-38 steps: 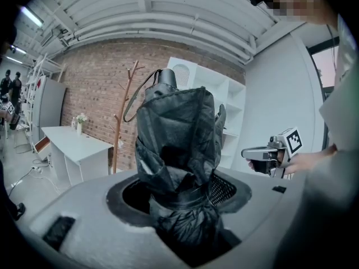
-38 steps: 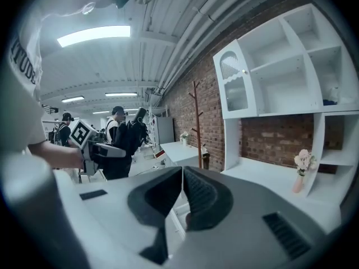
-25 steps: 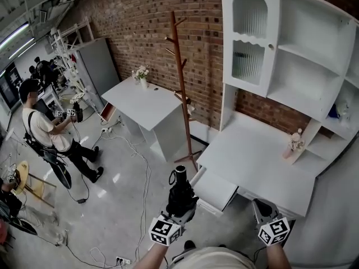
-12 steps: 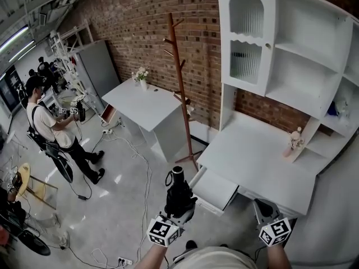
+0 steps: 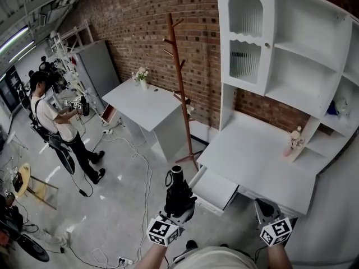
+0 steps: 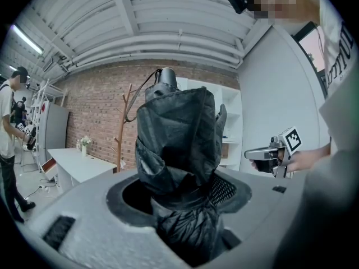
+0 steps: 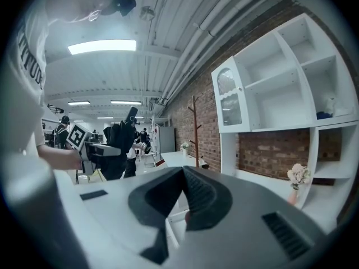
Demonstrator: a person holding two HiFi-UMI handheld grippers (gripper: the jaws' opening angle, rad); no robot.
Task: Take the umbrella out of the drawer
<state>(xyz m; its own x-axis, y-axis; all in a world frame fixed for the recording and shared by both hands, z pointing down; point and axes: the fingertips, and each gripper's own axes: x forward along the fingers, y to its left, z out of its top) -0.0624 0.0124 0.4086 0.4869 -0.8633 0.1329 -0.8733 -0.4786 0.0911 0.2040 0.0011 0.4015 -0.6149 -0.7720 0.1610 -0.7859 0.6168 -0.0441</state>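
Left claw (image 5: 178,202) is clenched on the folded black umbrella (image 5: 178,185), which stands upright, strap loop uppermost, already out of the open drawer (image 5: 216,190) and just off the near left corner of the counter (image 5: 263,156); from the left gripper view the claw seems to bite mostly into loose, bunched cloth (image 6: 178,133), so I'd worry the umbrella could sag or slide down through the grip, or the slack folds could flare and catch on something.

Right claw (image 5: 263,209) is closed on nothing, low by the counter's near edge; it could not catch a slip quickly.

The drawer juts out below the counter's left edge, and a careless swing or step could knock it; the wooden coat stand (image 5: 180,83) rises just past the far left corner, within reach of a wide sweep; a small figurine (image 5: 294,143) sits near the right edge, well apart from the umbrella.

Cables (image 5: 140,167) trail over the floor to the left, a tripping hazard; a second person (image 5: 53,122) stands well away.
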